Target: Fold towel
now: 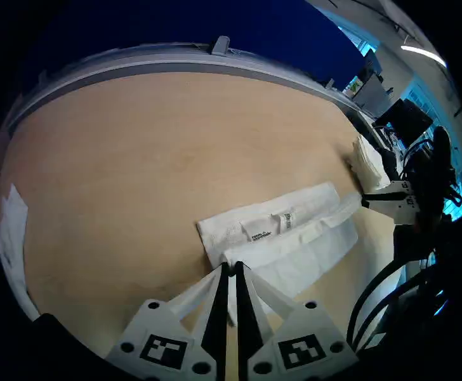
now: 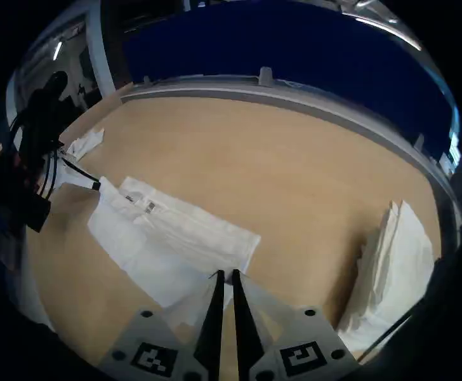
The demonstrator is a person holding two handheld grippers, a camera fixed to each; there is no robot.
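The white towel (image 1: 294, 244) lay on the light wooden table (image 1: 136, 159), a long strip folded lengthwise into two overlapping layers. In the left gripper view it ran slantwise from the lower centre toward the right of the frame, with a small sewn label (image 1: 263, 230) showing on its farther layer. In the right gripper view it stretched from the left edge down to the lower centre.

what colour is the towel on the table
Plain white, no pattern. The towel shows best in the left gripper view.
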